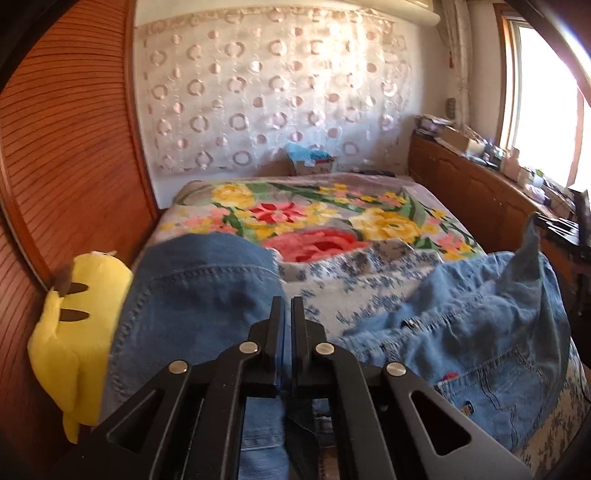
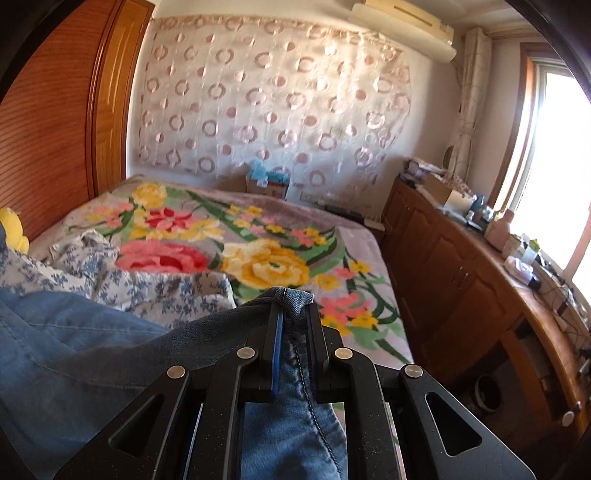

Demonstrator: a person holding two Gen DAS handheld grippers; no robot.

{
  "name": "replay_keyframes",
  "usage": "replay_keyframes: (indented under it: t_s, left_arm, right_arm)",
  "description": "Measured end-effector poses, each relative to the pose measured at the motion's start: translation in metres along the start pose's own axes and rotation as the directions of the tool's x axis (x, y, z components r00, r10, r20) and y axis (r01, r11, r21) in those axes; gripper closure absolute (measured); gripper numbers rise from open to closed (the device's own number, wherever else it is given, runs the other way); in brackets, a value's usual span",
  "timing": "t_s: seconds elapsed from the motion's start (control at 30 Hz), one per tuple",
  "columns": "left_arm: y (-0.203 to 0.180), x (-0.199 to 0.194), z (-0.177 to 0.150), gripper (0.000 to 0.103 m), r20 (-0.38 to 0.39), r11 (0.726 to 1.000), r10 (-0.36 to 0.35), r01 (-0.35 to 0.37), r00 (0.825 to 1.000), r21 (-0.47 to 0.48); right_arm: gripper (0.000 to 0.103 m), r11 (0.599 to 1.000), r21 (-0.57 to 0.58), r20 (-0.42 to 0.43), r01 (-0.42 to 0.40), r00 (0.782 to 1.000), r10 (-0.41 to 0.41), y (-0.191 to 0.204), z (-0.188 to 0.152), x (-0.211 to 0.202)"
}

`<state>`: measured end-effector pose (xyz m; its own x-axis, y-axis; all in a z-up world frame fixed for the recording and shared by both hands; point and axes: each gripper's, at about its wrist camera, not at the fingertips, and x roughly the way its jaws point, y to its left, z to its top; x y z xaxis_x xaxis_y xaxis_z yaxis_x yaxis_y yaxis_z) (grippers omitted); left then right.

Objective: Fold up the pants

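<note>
Jeans (image 1: 192,295), blue denim, held over a bed (image 1: 373,218) by both grippers; left wrist view: left gripper (image 1: 288,306) in the lower middle, jaws nearly together, clenched on a thin layer of denim that runs down between the fingers; one folded part of the jeans rises left of the fingers, stitched hem visible; the other part lies to the right, with zip and pocket showing, one corner lifted toward the right edge; yellow plush toy (image 1: 74,332) just left of the jeans, against a wooden wall (image 1: 66,147); blue-and-white floral sheet (image 1: 332,280) between the two denim parts; flowered blanket (image 1: 314,214) beyond; patterned curtain (image 1: 273,92) on the far wall; wooden cabinet (image 1: 480,192) along the right under a window (image 1: 546,103).

Right wrist view: right gripper (image 2: 291,306) in the lower middle, jaws slightly apart, grasping a thick seamed edge of the jeans (image 2: 85,354), which bunches over the fingertips and hangs below; remaining denim spreads to the left; sheet (image 2: 147,284) beside it; blanket (image 2: 266,236) ahead; toy (image 2: 13,227) at the left edge; cabinet (image 2: 461,266) with cluttered top at right; air conditioner (image 2: 402,29) above the curtain (image 2: 273,96).
</note>
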<state>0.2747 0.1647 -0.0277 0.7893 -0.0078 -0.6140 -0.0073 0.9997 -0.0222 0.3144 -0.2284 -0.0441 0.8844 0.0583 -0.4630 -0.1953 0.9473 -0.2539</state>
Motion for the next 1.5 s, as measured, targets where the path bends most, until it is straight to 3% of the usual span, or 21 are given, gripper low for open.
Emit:
replay_keyframes:
  t_s: [0.13,0.23,0.27,0.4,0.6,0.67,1.07,1.37,1.5]
  left_arm:
    - [-0.008,0.010,-0.006,0.090,-0.046,0.999,-0.024,0.025,0.999,0.021]
    - [-0.010,0.015,-0.010,0.069,-0.072,0.999,-0.038,0.039,0.997,0.021]
    - [-0.011,0.016,-0.013,0.056,-0.081,0.999,-0.048,0.050,0.996,0.021]
    - [-0.016,0.017,-0.019,0.039,-0.097,0.998,-0.056,0.059,0.994,0.029]
    - [-0.022,-0.003,-0.034,0.037,-0.076,0.996,-0.088,0.089,0.993,0.010]
    - [-0.026,-0.010,-0.041,0.037,-0.077,0.994,-0.105,0.106,0.991,0.012]
    - [-0.038,-0.046,-0.094,0.037,-0.131,0.988,-0.147,0.151,0.980,0.026]
    - [-0.029,-0.065,-0.131,0.037,-0.168,0.986,-0.163,0.166,0.972,0.001]
    - [-0.028,-0.066,-0.145,0.030,-0.196,0.984,-0.173,0.176,0.965,-0.002]
  right_arm:
    - [0.092,1.000,-0.005,-0.047,-0.011,0.999,0.011,-0.005,0.004,0.007]
    - [0.092,1.000,-0.009,-0.064,-0.015,0.998,0.014,-0.009,0.009,0.006]
    - [0.091,1.000,-0.004,-0.070,-0.018,0.997,0.017,-0.012,0.010,0.004]
    - [0.091,0.999,0.020,-0.095,-0.030,0.995,0.032,-0.019,0.013,0.007]
    - [0.061,0.996,0.068,-0.136,-0.056,0.988,0.065,-0.028,0.003,-0.016]
    - [0.056,0.994,0.074,-0.134,-0.075,0.987,0.084,-0.029,-0.003,-0.035]
    - [0.050,0.973,0.120,-0.167,-0.199,0.962,0.217,-0.002,-0.063,-0.135]
    - [0.049,0.951,0.161,-0.202,-0.263,0.935,0.292,0.013,-0.094,-0.172]
    - [0.049,0.946,0.163,-0.221,-0.282,0.924,0.313,0.021,-0.100,-0.174]
